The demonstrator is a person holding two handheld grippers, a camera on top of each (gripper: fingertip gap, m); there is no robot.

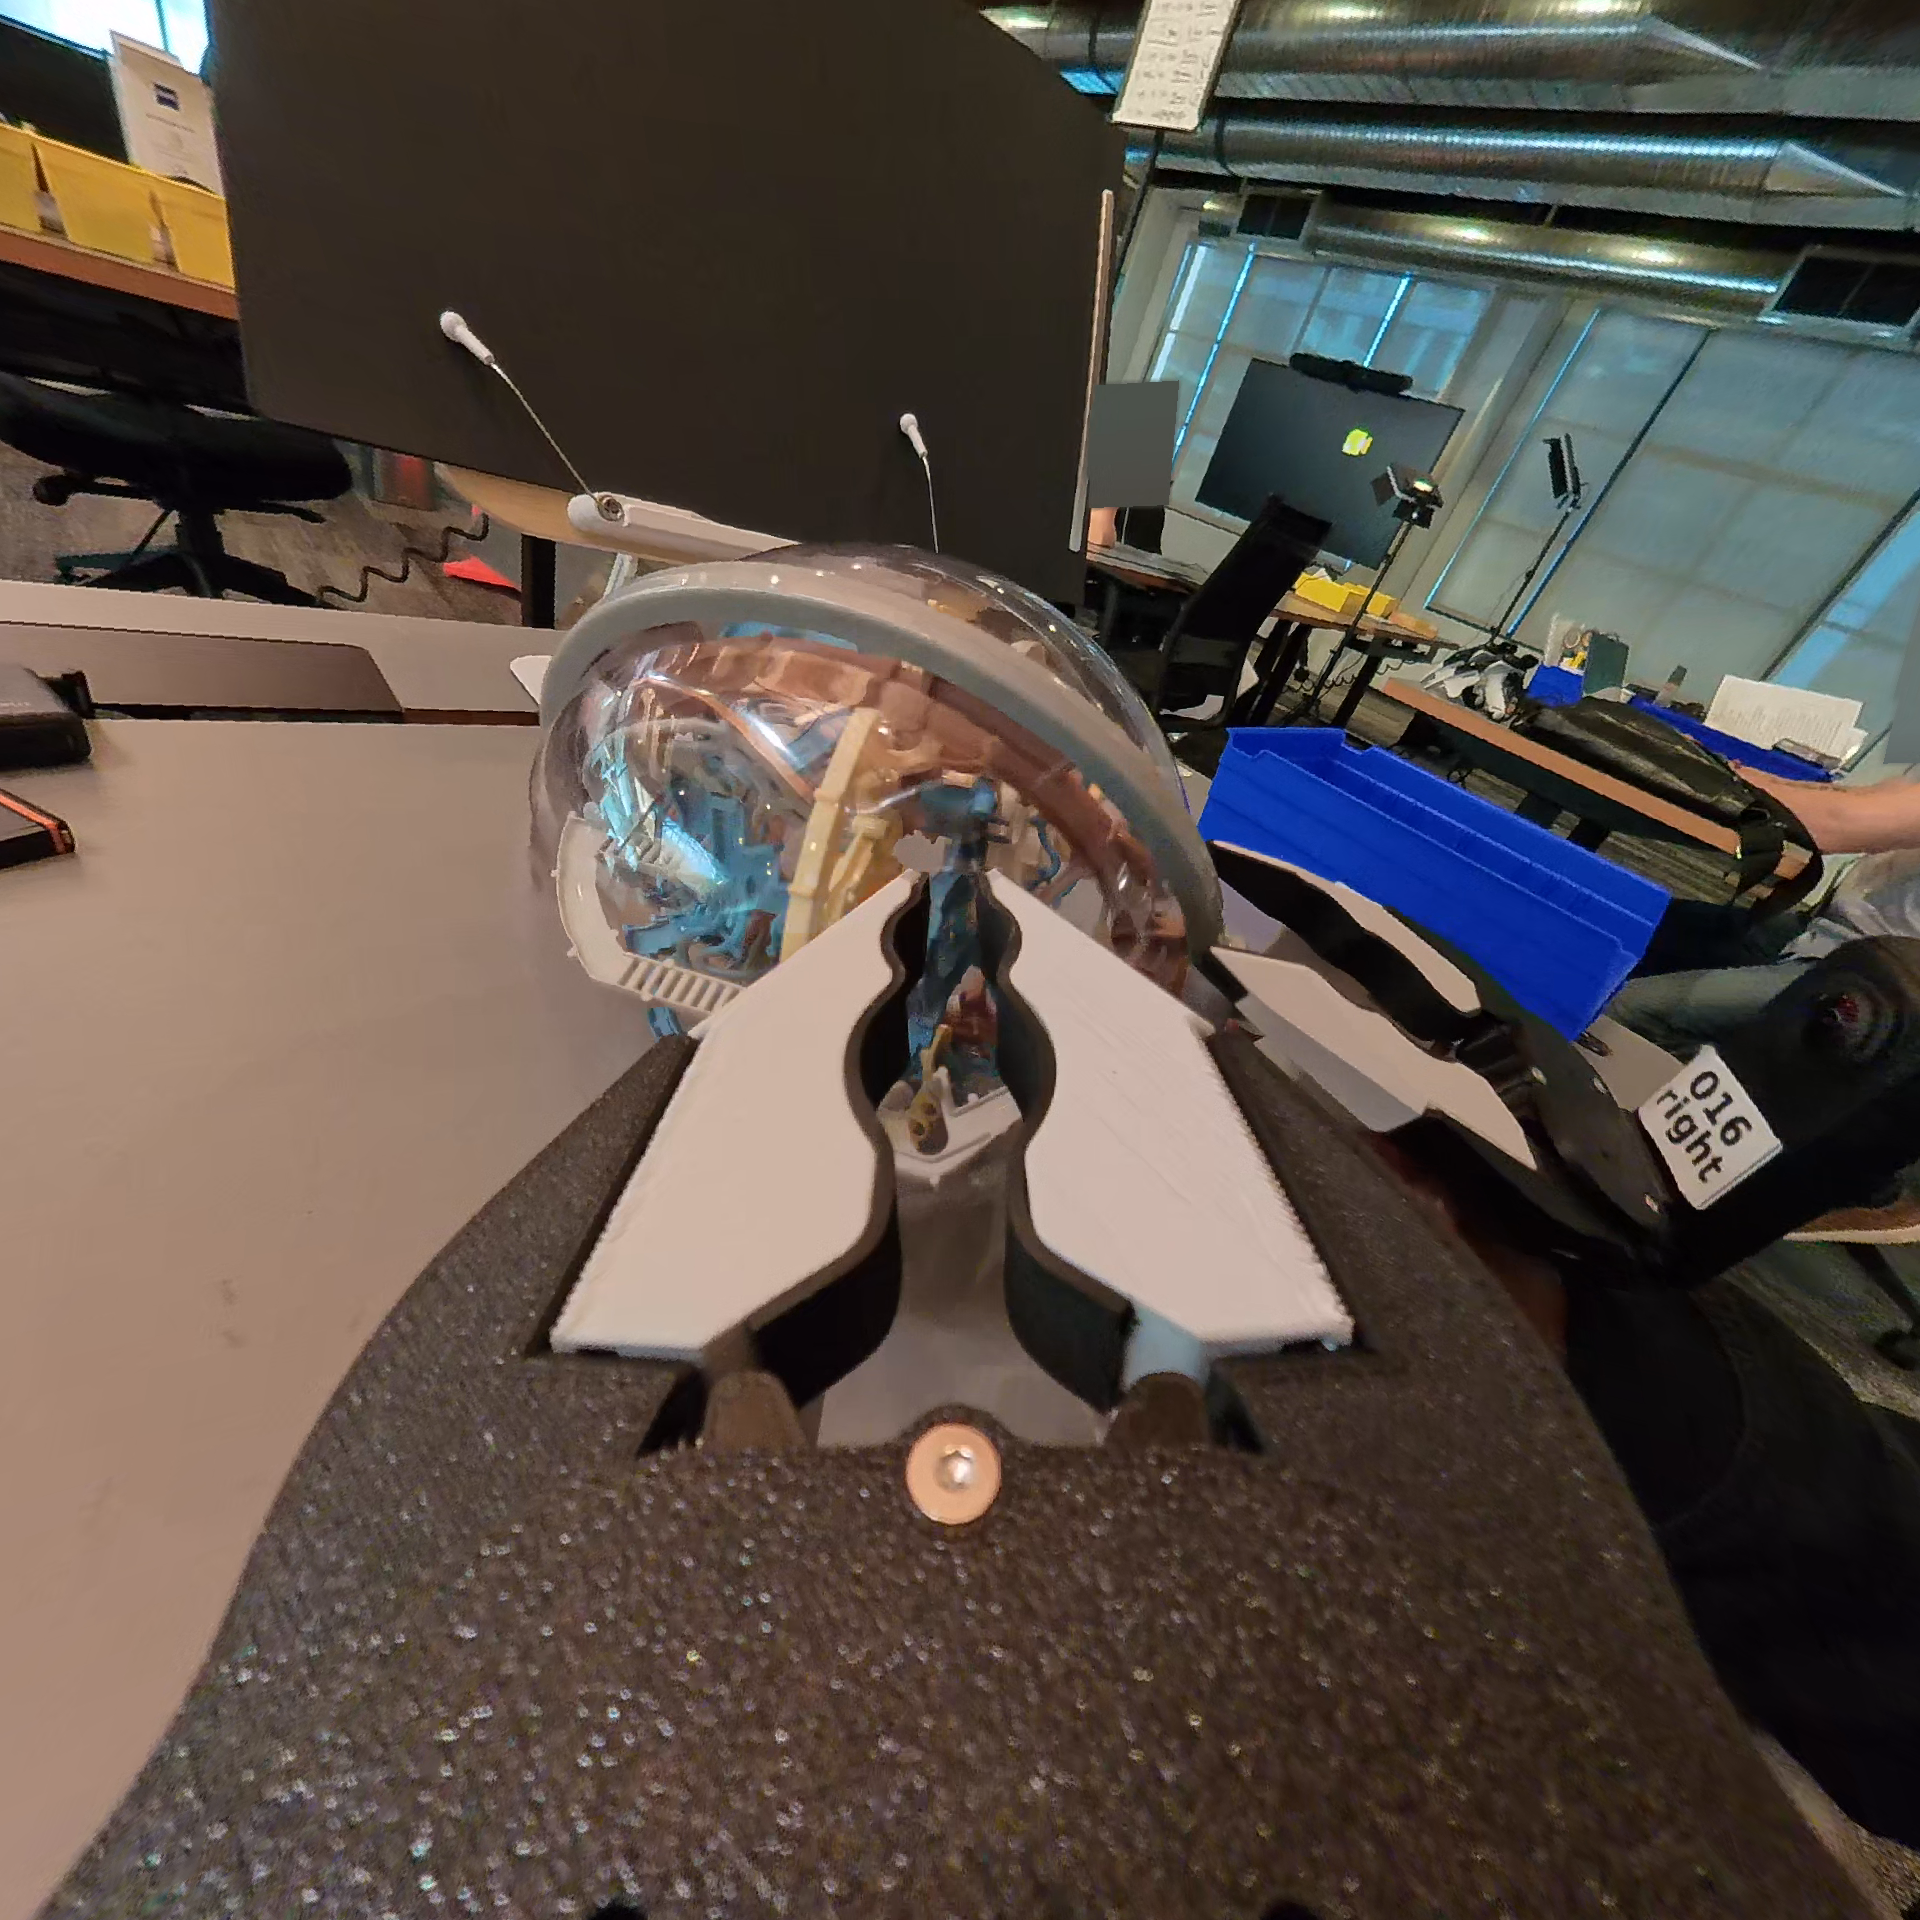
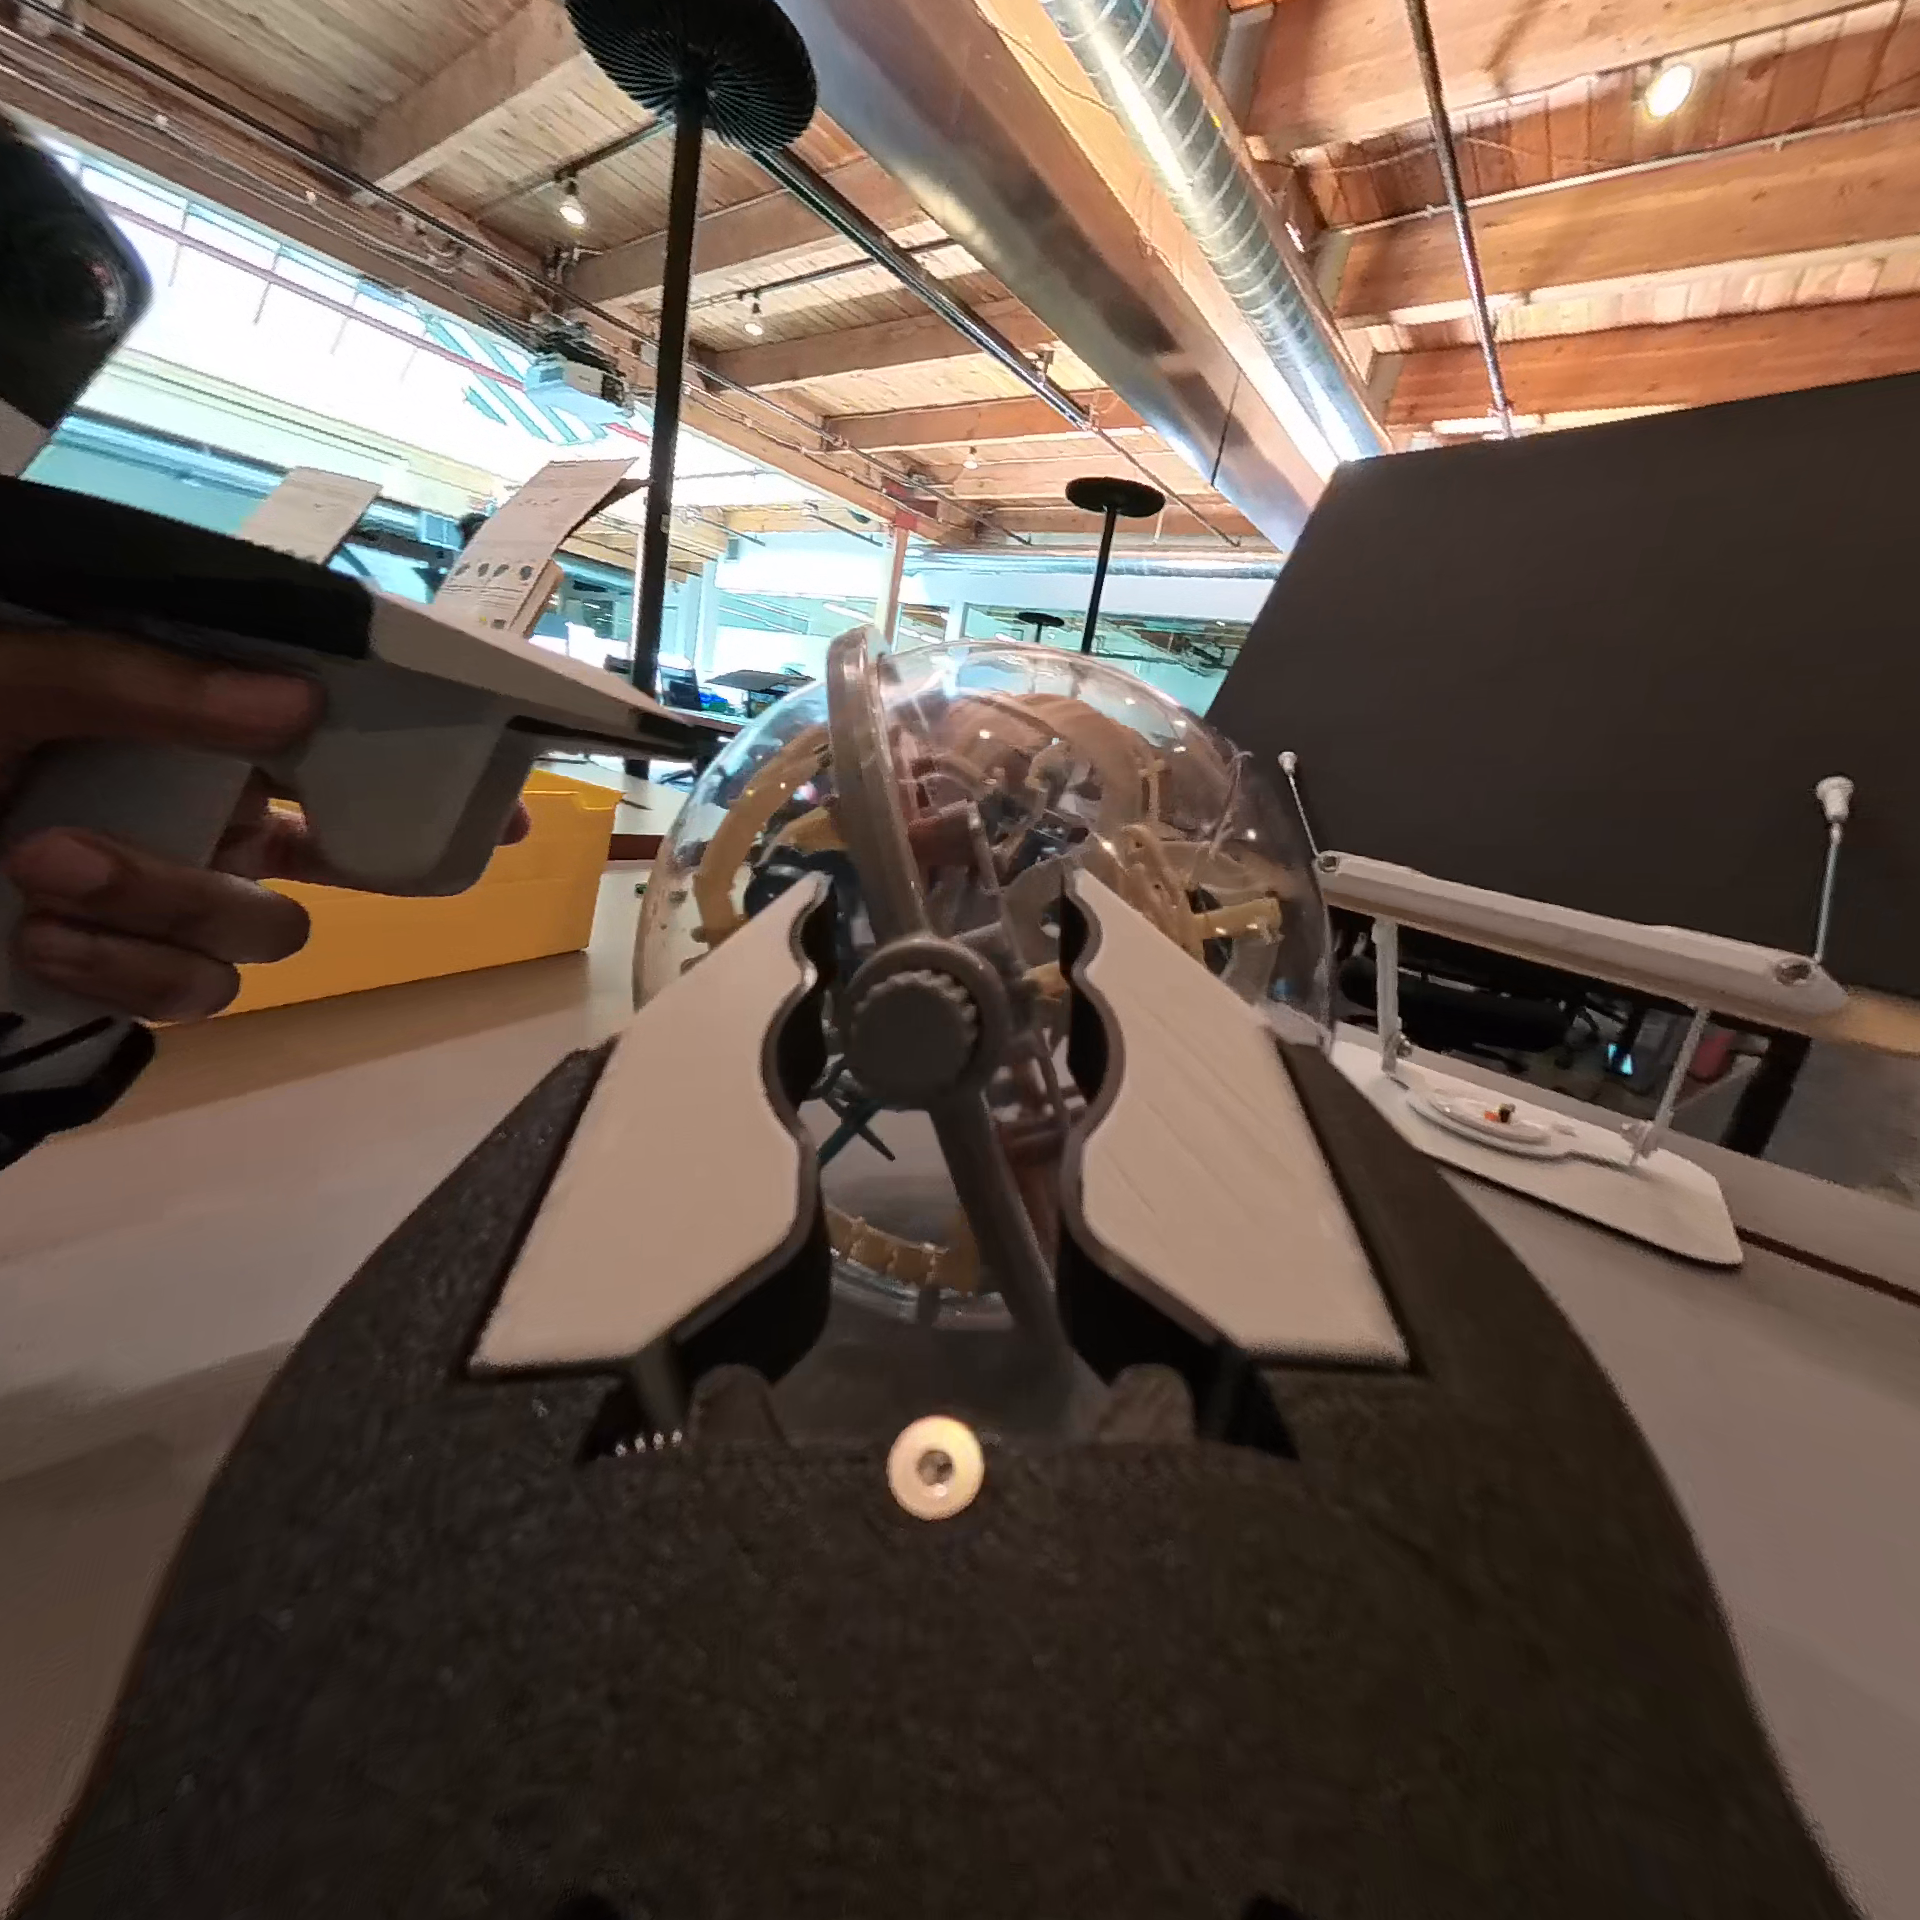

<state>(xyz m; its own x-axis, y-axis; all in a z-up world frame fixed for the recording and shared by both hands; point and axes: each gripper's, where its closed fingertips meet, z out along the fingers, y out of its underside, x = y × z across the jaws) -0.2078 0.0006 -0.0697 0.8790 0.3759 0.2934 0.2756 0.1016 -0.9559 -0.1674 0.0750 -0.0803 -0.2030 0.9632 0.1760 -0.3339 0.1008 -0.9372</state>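
left hand-held gripper: fingers nearly together, tips at clear maze ball, grip unclear | right hand-held gripper: spread around ball's grey knob | ball on bench, blue bin near

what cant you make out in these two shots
- Left wrist view: the left gripper fingers cover the lower front of the maze ball, so contact there is unclear.
- Right wrist view: the right gripper body hides the ball's underside.
- Right wrist view: the small item on the white stand is too tiny.
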